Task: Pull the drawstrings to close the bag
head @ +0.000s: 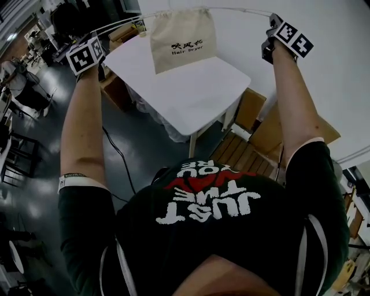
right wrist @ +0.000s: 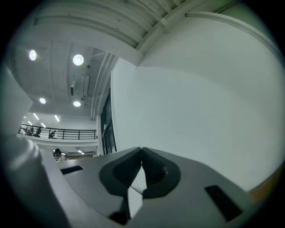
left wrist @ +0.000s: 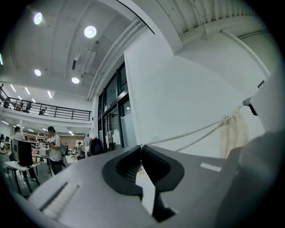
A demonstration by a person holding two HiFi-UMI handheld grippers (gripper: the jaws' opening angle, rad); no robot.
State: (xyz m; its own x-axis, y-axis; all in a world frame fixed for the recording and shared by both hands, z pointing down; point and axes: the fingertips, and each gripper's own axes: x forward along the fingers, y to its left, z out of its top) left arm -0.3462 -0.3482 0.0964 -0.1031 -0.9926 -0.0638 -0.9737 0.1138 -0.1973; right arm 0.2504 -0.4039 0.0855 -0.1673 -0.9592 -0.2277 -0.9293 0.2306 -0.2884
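A beige drawstring bag with black print hangs in the air above the white table, its mouth gathered at the top. White drawstrings run out tight to both sides. My left gripper is raised at the left, shut on the left drawstring, which leads from the jaw tips to the bag. On the right, my right gripper is raised too, and the right drawstring ends at it. In the right gripper view its jaws are pressed together with a thin white cord low between them.
Wooden chairs stand at the table's near right. A wooden cabinet sits at its left and a black cable lies on the dark floor. A white wall is close ahead. A person stands far off in the hall.
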